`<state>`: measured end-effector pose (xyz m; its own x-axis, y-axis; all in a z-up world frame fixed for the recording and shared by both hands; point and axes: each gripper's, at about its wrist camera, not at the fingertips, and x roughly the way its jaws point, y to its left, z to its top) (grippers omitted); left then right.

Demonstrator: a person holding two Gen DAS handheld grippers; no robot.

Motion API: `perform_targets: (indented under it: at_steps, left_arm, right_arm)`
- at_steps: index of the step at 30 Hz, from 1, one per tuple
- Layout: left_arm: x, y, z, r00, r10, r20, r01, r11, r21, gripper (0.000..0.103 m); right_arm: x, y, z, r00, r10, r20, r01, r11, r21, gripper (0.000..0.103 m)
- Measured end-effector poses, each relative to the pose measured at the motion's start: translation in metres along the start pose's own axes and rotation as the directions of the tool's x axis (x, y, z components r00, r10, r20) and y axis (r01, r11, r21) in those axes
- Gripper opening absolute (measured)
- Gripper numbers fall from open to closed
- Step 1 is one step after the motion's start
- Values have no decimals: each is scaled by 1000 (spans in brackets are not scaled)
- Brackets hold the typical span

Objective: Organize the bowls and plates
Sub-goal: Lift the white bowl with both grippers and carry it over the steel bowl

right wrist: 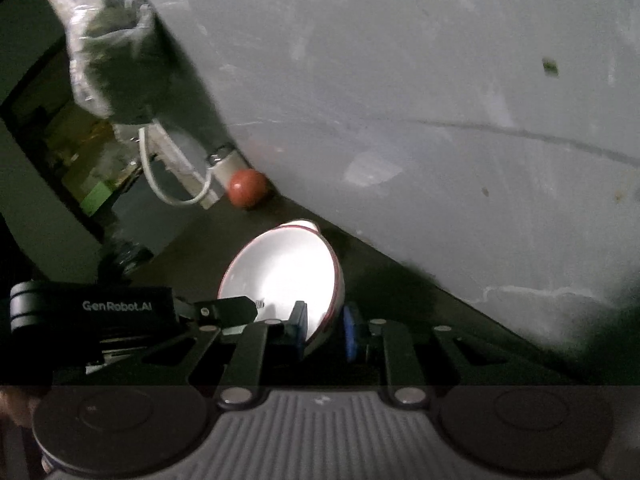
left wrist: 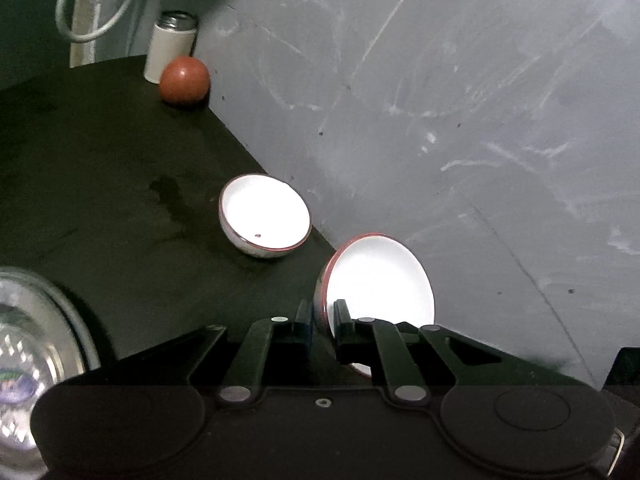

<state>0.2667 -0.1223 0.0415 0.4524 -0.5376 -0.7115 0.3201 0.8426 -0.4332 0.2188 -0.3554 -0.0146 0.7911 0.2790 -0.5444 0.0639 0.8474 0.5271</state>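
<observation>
My left gripper [left wrist: 322,312] is shut on the near rim of a white bowl with a red rim [left wrist: 380,276], which it holds tilted above the dark counter [left wrist: 100,184] by the grey wall. A second white bowl [left wrist: 264,216] rests on the counter beyond it. In the right wrist view, my right gripper [right wrist: 324,320] is shut on the lower rim of a tilted white bowl [right wrist: 284,272]. Another bowl's rim [right wrist: 304,224] peeks out behind it. The other tool's black housing [right wrist: 92,312] reaches in from the left, one finger by that bowl's near-left rim.
A red-brown ball [left wrist: 184,80] and a white canister with a metal lid [left wrist: 172,46] stand at the counter's far end beside a looped white cable [left wrist: 100,4]. A shiny steel plate [left wrist: 40,340] lies at the near left. The scuffed grey wall [left wrist: 460,120] borders the counter on the right.
</observation>
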Motion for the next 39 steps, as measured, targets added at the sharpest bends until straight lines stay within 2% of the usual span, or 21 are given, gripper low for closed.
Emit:
perform_targets:
  at_steps: [11,22,32,39]
  left_arm:
    - [-61,17,-34,999,12,42,-9,998,-67,10]
    - [-98,39,-77,998,57,21,-53,989,-136,10]
    - [-96,43,-93,995,84,-58,-92,983,-161,11]
    - [-89,50,-97,992,73,-105,-94,973,-210,11]
  right_arm:
    - [-26,38,-6,991,98,-88,-109,985,-134,21]
    - [-38,69,-30,957,160,-241,-223,940,-260,21]
    - [-38,74,-48,924,111,-367,-229,927,-296,21]
    - [-32,79,-54,907,64,-416,-213,922,-323,21]
